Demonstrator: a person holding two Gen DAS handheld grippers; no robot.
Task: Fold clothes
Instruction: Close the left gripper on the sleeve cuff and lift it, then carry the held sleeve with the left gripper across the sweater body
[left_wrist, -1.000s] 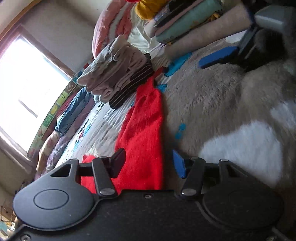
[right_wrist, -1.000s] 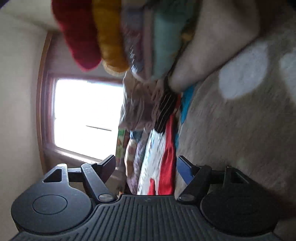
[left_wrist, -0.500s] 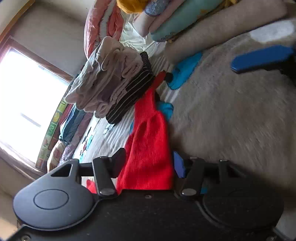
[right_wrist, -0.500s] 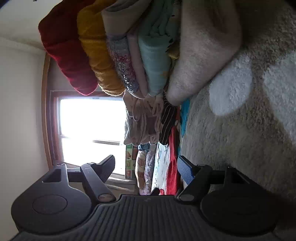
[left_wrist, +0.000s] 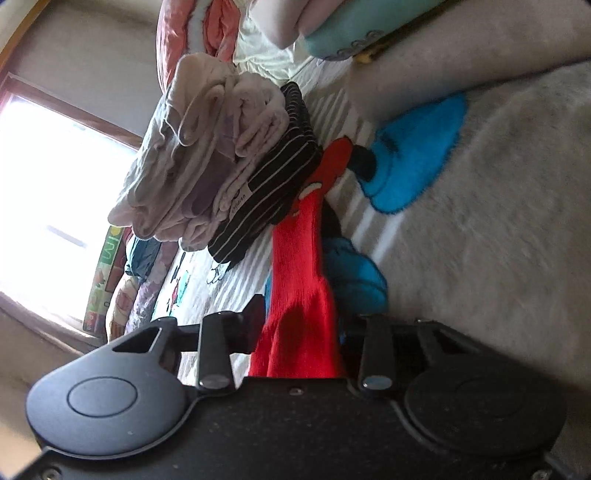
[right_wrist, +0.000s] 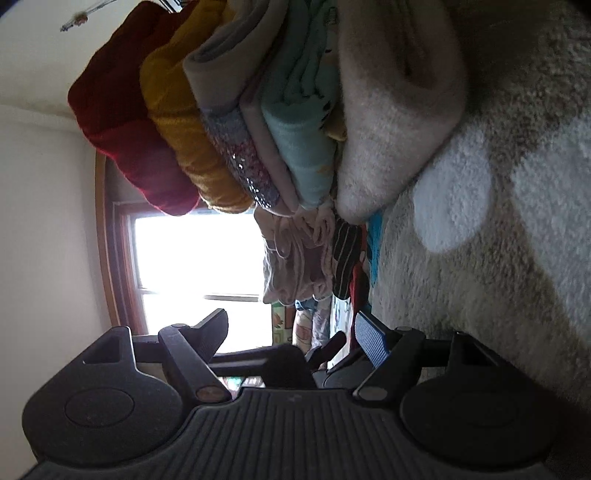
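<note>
A bright red knitted garment (left_wrist: 299, 258) lies in a long strip on the bed, beside the fluffy grey-beige blanket (left_wrist: 498, 221). Its near end is bunched between the fingers of my left gripper (left_wrist: 301, 325), which is shut on it; the red cloth hides the right fingertip. In the right wrist view my right gripper (right_wrist: 295, 332) stands open over the edge of the same blanket (right_wrist: 498, 240), holding nothing. Only a thin sliver of the red garment (right_wrist: 357, 284) shows there, far ahead.
A folded stack of pale pink clothes (left_wrist: 207, 158) sits on a black striped piece (left_wrist: 273, 192) just past the red garment. A taller pile of folded clothes (right_wrist: 221, 122) lies ahead of the right gripper. A bright window (right_wrist: 195, 266) is behind. Blue patches (left_wrist: 413, 151) mark the bedding.
My left gripper has moved forward along the red garment and its fingers have come together on the cloth. The right gripper has drawn back a little and stays open.
</note>
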